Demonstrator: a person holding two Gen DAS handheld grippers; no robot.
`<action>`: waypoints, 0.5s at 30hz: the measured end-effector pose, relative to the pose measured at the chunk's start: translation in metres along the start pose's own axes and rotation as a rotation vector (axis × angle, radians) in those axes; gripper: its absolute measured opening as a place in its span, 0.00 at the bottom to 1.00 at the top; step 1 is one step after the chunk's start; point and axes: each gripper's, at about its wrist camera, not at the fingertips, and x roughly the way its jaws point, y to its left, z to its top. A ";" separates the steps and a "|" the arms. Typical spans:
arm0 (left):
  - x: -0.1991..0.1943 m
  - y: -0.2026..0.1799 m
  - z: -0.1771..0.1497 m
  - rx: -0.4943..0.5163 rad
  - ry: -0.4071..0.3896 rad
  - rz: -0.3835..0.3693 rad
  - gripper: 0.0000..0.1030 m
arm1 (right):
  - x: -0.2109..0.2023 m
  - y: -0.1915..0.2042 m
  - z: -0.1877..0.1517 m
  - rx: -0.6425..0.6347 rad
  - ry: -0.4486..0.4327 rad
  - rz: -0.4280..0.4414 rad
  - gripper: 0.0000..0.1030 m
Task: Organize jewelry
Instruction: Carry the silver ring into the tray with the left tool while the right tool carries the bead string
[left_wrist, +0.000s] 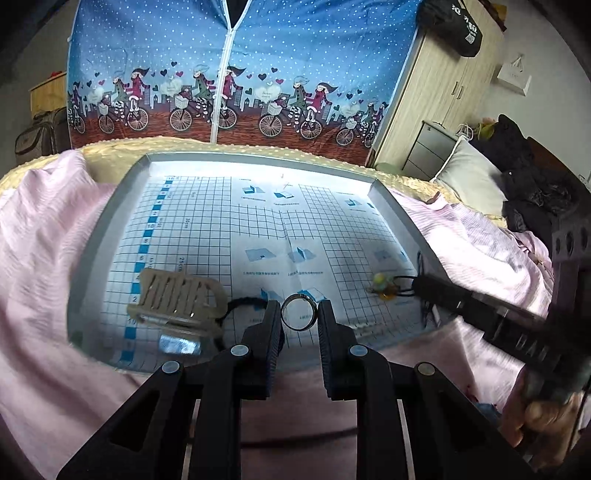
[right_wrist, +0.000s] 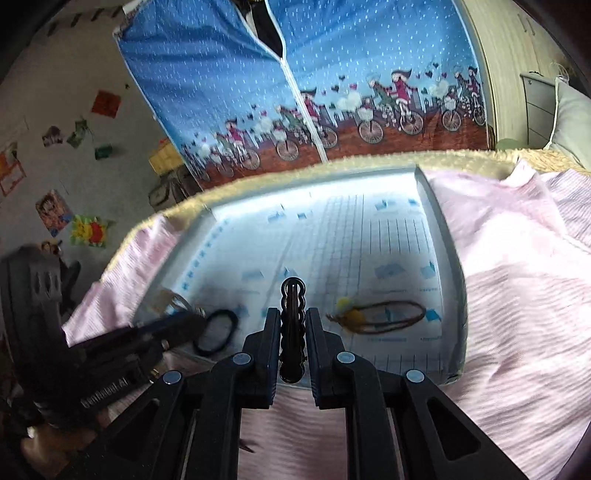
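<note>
jaws grip hair clip (right_wrist: 292, 328) lengthwise, pointing forward

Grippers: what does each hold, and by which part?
Left gripper pinches a ring across its outer rim; right gripper clamps a hair clip by its wavy sides.

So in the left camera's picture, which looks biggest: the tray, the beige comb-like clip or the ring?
1. Tray, by far the largest.
2. Beige clip.
3. Ring, smallest, though it sits nearest the camera, between the left claw's fingers.
</note>
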 end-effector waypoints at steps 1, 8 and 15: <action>0.003 0.000 -0.001 -0.003 0.009 0.000 0.16 | 0.004 -0.001 -0.001 -0.001 0.016 -0.003 0.13; 0.018 0.007 -0.009 -0.022 0.080 0.004 0.16 | 0.011 -0.001 -0.008 -0.014 0.057 -0.018 0.13; 0.009 0.018 -0.007 -0.098 0.072 -0.009 0.30 | -0.001 -0.003 -0.006 -0.006 0.037 -0.025 0.15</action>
